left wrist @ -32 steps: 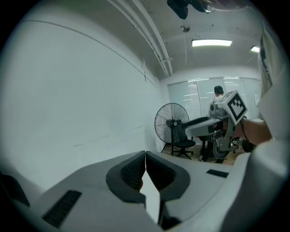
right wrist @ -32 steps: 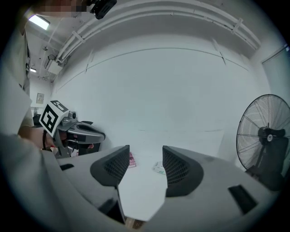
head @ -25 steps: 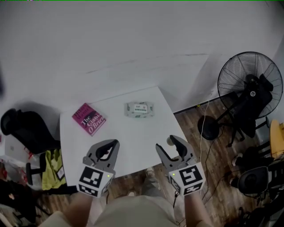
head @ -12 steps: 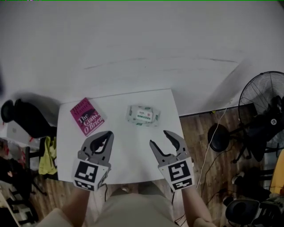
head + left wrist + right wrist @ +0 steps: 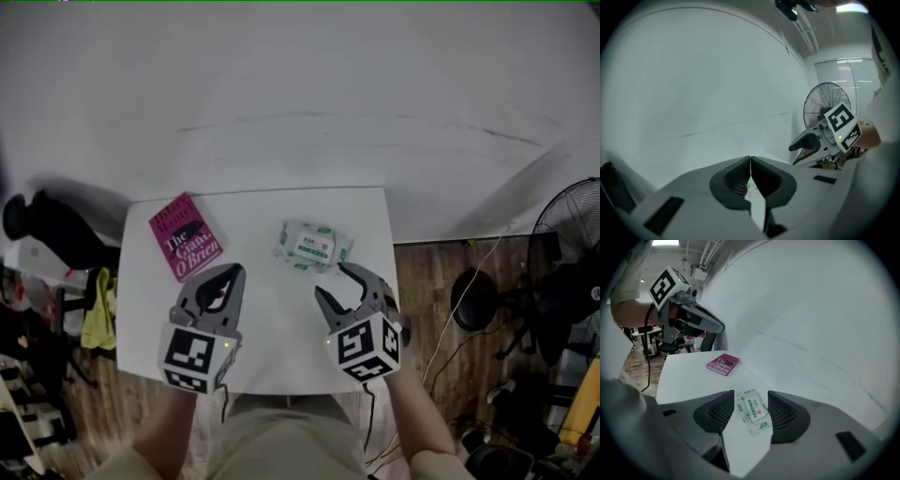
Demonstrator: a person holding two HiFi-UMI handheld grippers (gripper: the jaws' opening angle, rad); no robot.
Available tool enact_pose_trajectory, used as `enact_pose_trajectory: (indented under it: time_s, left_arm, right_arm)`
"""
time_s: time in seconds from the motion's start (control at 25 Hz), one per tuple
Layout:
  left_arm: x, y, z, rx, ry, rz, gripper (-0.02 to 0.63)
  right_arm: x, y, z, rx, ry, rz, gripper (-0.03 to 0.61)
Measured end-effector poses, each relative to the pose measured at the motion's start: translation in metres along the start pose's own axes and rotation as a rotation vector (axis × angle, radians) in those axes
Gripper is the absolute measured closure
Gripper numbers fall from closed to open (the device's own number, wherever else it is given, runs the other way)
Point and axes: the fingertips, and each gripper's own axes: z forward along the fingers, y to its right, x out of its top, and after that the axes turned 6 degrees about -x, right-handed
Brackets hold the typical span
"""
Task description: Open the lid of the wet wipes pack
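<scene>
Probably soft, light pack (image 5: 314, 246) near desk's (image 5: 272, 314) far edge, best taken by its lid (image 5: 753, 408); right claw (image 5: 330, 279) released, left claw (image 5: 235, 273) clenched empty.

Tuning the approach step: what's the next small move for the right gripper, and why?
Probably ease the right gripper forward and down toward the wet wipes pack. Its jaws are open, and the pack lies flat on the table just ahead, framed between them but untouched, with its lid apparently shut. The left gripper is shut and hangs back.
</scene>
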Motion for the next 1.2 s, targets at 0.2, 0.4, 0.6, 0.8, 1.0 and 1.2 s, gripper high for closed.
enact_pose_trajectory:
  time_s: [0.2, 0.4, 0.6, 0.8, 1.0, 1.2]
  left_arm:
    - [-0.021, -0.003, 0.031, -0.041, -0.047, 0.017, 0.592]
    - [-0.049, -0.005, 0.062, -0.105, -0.096, 0.019, 0.591]
    - [-0.079, -0.009, 0.097, -0.159, -0.148, 0.025, 0.592]
    - [-0.114, -0.01, 0.131, -0.201, -0.2, 0.003, 0.591]
    - [-0.151, -0.011, 0.161, -0.225, -0.26, -0.017, 0.591]
    - [-0.176, -0.011, 0.182, -0.247, -0.296, -0.019, 0.591]
  right_arm:
    - [-0.021, 0.005, 0.036, -0.036, -0.06, -0.034, 0.351]
    - [-0.033, 0.005, 0.065, -0.089, -0.083, -0.058, 0.365]
    - [-0.048, -0.001, 0.101, -0.097, -0.123, -0.094, 0.374]
    - [-0.071, -0.009, 0.131, -0.086, -0.172, -0.114, 0.377]
    - [-0.087, -0.015, 0.152, -0.083, -0.195, -0.139, 0.397]
    - [-0.095, -0.022, 0.165, -0.073, -0.205, -0.169, 0.402]
